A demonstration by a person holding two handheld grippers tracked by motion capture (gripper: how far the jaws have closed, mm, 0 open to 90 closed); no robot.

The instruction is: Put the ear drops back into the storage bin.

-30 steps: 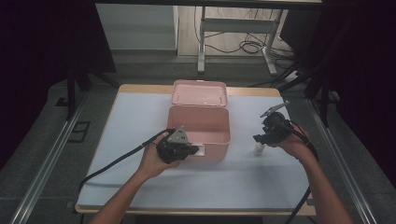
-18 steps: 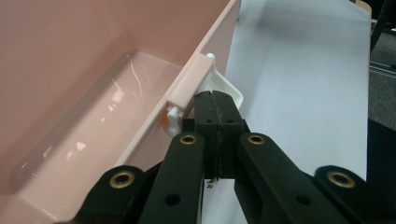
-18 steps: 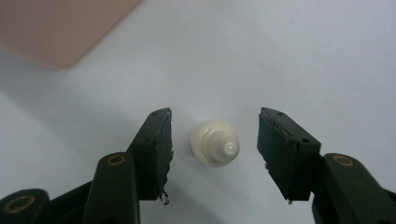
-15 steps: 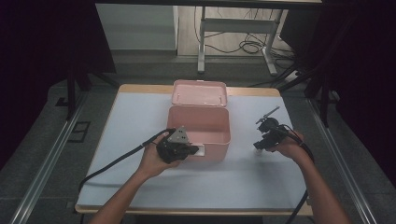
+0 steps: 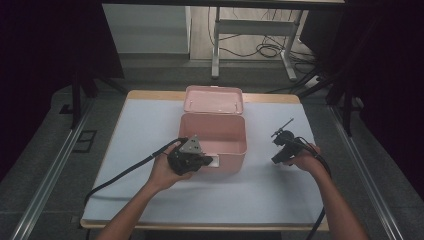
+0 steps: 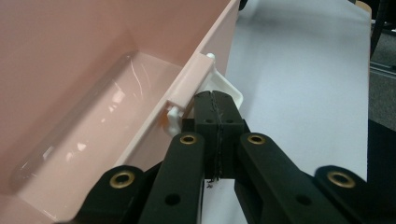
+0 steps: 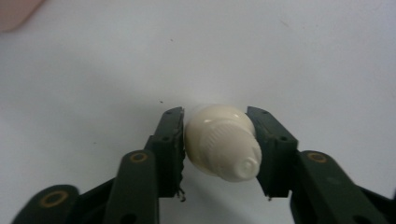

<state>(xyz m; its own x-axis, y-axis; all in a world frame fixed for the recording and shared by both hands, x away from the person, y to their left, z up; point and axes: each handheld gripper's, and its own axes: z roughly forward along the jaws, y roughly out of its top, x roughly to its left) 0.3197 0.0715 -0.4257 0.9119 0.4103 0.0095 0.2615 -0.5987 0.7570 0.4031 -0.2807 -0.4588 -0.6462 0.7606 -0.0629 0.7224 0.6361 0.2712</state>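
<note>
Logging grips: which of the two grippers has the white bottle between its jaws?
The right gripper; its jaws, just closing, flank the white bottle. The left gripper is shut at the pink box.

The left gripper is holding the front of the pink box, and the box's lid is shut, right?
Not quite. The left gripper is at the front of the pink box, jaws closed by its white latch, but the lid is open, not shut. The high view shows it tipped back behind the box, and the left gripper view looks straight into the box's inside.
</note>
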